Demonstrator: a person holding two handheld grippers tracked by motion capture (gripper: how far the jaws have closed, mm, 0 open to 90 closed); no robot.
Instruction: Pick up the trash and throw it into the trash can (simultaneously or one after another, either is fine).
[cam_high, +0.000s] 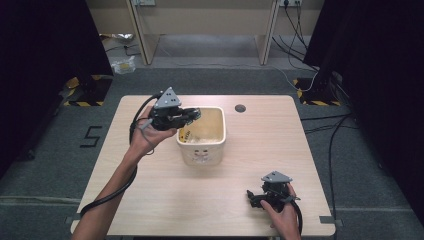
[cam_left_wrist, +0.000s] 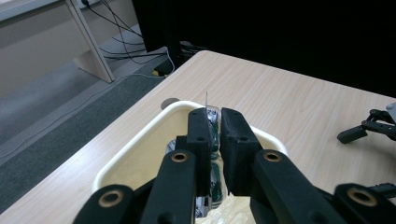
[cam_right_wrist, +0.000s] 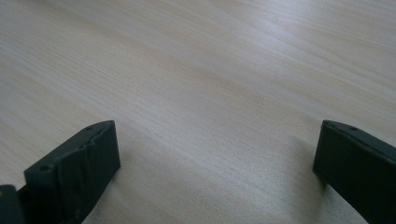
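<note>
Packet (cam_left_wrist: 212, 135), small and thin with green print, is pinched between the two black jaws of the left gripper (cam_high: 192, 114). In the left gripper view it stands on its edge in the narrow gap, with its long side running up and down, and a thin clear edge pokes up above the jaw tips. I cannot read the print, so I cannot say what is inside.

Just under it is the cream tub (cam_high: 218, 142), a square tub in the middle of the wooden table (cam_high: 150, 200). The left gripper hangs over the tub's left rim, and the jaws point across the open top. So the packet is right above the inside of the tub, and the tub lies straight down from it. I think the next move is to let go so that the packet drops in, or to lift it away; I cannot tell which. A few more small packets seem to lie on the tub's floor.

Far over to the right, the right gripper (cam_high: 260, 197) rests low on the table near the front edge. Its jaws are spread wide with only bare wood between them. It is well away from the tub, so the left hand is much nearer.
</note>
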